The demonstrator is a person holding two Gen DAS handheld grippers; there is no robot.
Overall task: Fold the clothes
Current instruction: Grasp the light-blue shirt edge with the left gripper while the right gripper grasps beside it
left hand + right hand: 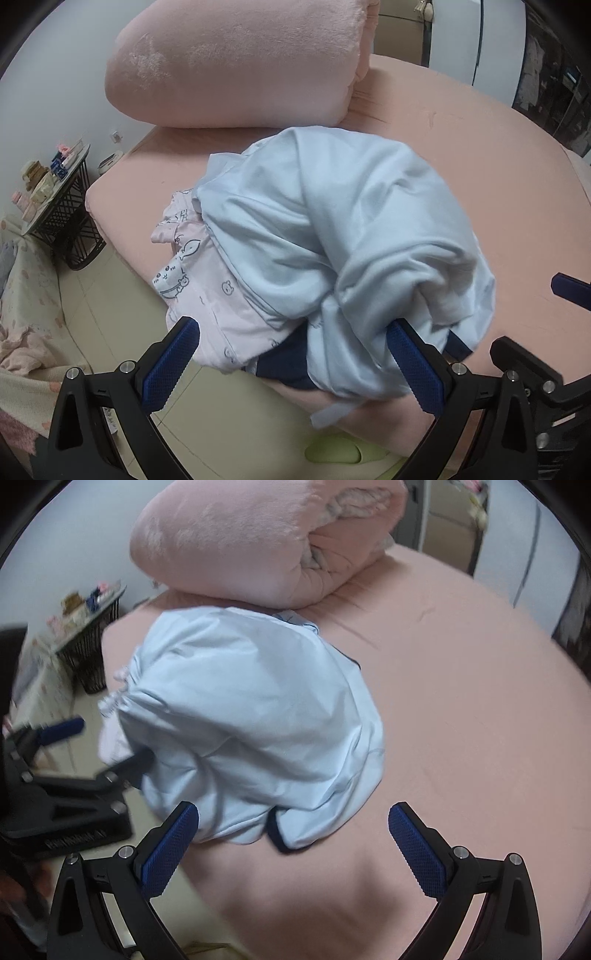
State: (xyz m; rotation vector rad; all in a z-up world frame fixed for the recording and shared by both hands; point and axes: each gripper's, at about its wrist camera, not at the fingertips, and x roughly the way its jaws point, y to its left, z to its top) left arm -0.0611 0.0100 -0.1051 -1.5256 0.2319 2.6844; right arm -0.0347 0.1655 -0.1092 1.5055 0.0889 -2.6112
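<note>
Both hand-held grippers, left (pixel 291 350) and right (pixel 293 834), spread wide over pink bed (pixel 461 701); rolled quilt (pixel 236 539) at 12 o'clock.

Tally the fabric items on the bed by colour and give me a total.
Light blue garment: 1
Pale pink printed garment: 1
Dark navy piece, under the blue one, possibly only its trim: 1
Pink folded blanket: 1
Total: 4

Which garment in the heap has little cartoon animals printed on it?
The pale pink garment, poking out under the plain light blue garment. The dark navy piece beneath looks plain too.
</note>
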